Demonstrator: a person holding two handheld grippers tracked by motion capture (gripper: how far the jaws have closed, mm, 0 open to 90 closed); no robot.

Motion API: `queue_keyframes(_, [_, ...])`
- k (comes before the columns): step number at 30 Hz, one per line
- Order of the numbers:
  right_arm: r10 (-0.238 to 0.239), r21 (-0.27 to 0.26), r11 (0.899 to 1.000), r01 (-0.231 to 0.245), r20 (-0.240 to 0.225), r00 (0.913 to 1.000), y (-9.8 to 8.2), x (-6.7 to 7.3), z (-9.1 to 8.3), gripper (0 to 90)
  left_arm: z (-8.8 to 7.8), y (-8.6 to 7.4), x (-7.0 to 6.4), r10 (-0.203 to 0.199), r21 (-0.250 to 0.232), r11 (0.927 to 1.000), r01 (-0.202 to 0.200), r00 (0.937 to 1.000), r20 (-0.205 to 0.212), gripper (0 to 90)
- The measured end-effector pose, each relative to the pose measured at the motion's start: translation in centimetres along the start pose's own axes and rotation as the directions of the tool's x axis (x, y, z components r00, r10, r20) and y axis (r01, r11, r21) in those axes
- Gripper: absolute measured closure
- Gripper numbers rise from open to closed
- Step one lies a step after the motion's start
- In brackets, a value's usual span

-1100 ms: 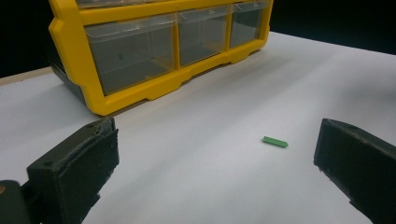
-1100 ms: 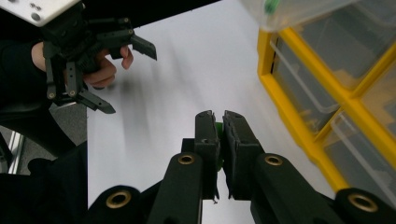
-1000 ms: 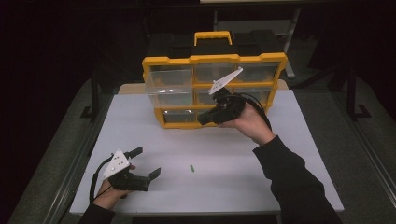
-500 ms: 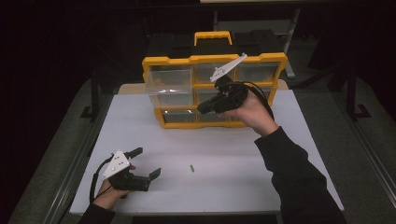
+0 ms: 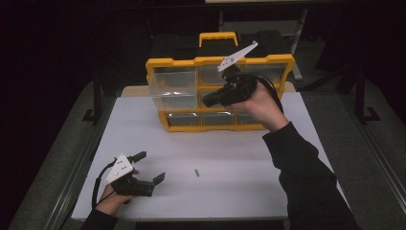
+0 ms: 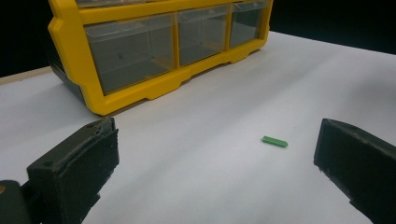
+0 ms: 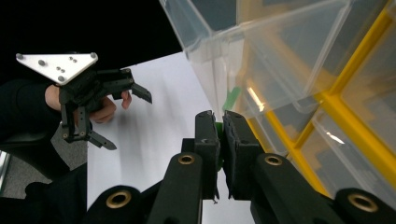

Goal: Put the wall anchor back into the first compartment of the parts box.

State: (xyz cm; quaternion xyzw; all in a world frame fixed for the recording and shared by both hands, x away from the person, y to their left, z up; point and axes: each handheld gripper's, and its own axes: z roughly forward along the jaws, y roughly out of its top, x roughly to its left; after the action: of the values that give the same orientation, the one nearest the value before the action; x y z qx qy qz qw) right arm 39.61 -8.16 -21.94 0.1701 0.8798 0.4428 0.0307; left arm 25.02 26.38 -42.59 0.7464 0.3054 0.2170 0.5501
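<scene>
Raised since a moment ago, right gripper (image 7: 220, 125) with jaws clenched on a small green piece (image 7: 218, 127) at the pulled-out clear drawer (image 5: 173, 91), likely ready to drop; left gripper (image 5: 152, 168) released near second green piece (image 6: 274, 141) on the surface (image 5: 239, 158).

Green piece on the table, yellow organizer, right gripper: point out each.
Green piece (image 6: 274, 141), left gripper view, middle of its top face.
Yellow organizer (image 5: 219, 61), high view, top frame edge.
Right gripper (image 7: 221, 122), right gripper view, between its fingertips.
</scene>
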Motion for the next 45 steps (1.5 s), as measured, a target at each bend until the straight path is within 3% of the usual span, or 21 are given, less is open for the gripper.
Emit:
queue_keyframes(25, [-0.003,-0.067,0.998,0.006,0.05,0.9988,3.9,0.0,-2.3,84.0,0.0,0.0,0.0,0.006,0.005,1.0,-0.006,1.0,0.002,0.0])
queue_keyframes(36, [-0.002,-0.091,0.996,0.006,0.051,0.9987,5.8,0.2,-1.8,83.9,-0.1,0.0,0.0,-0.002,0.004,1.0,0.002,1.0,0.002,0.0])
queue_keyframes(45, [-0.007,-0.07,0.997,0.01,0.043,0.9991,6.7,0.1,-0.5,83.9,-0.1,0.0,0.1,0.005,0.011,0.9999,-0.005,1.0,0.002,0.0])
